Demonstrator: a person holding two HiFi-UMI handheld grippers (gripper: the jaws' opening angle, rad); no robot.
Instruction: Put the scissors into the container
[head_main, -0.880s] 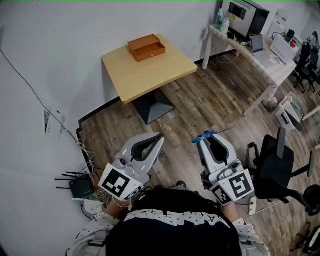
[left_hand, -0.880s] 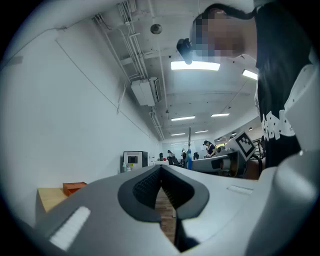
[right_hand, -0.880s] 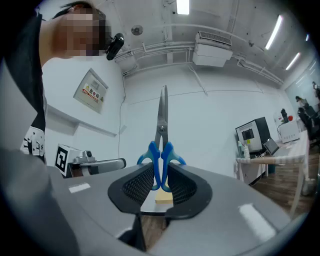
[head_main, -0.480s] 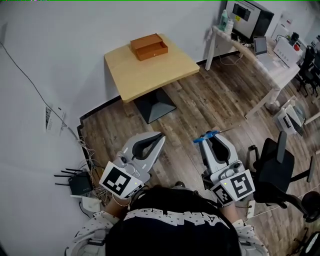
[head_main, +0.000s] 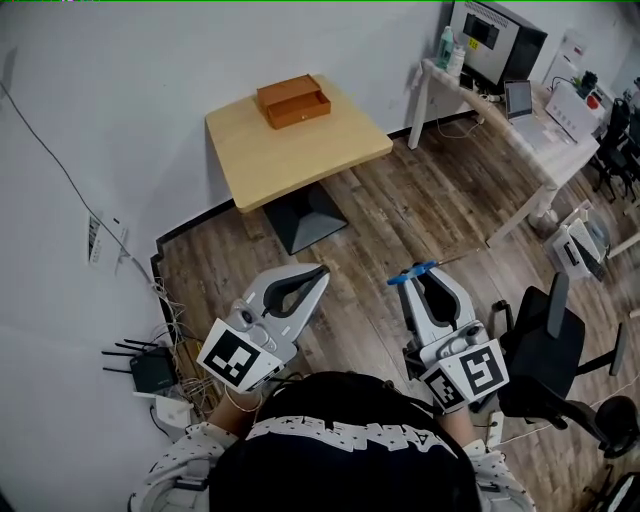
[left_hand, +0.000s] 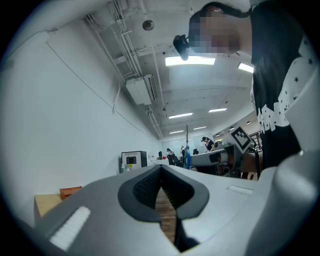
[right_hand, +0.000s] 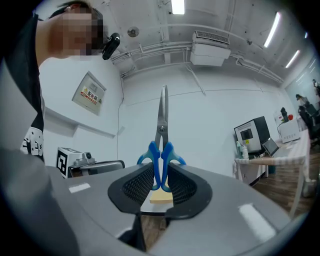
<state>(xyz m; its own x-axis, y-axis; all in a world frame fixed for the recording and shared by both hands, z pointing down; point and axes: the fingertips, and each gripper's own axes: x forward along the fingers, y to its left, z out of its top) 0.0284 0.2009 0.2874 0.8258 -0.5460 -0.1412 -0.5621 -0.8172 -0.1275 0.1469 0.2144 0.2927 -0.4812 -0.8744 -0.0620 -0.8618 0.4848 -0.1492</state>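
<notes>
right gripper (right_hand: 161, 171) is clamped on the blue-handled scissors (right_hand: 162, 131), blades sticking out past the jaws. left gripper (left_hand: 160, 171) is pinched together, nothing in it. the wooden container (head_main: 293, 100) sits on the table (head_main: 300, 155), well ahead of both.

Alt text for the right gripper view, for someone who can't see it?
The right gripper holds blue-handled scissors by their handles, closed blades pointing straight up against a white wall. A desk with a monitor stands at right.
</notes>
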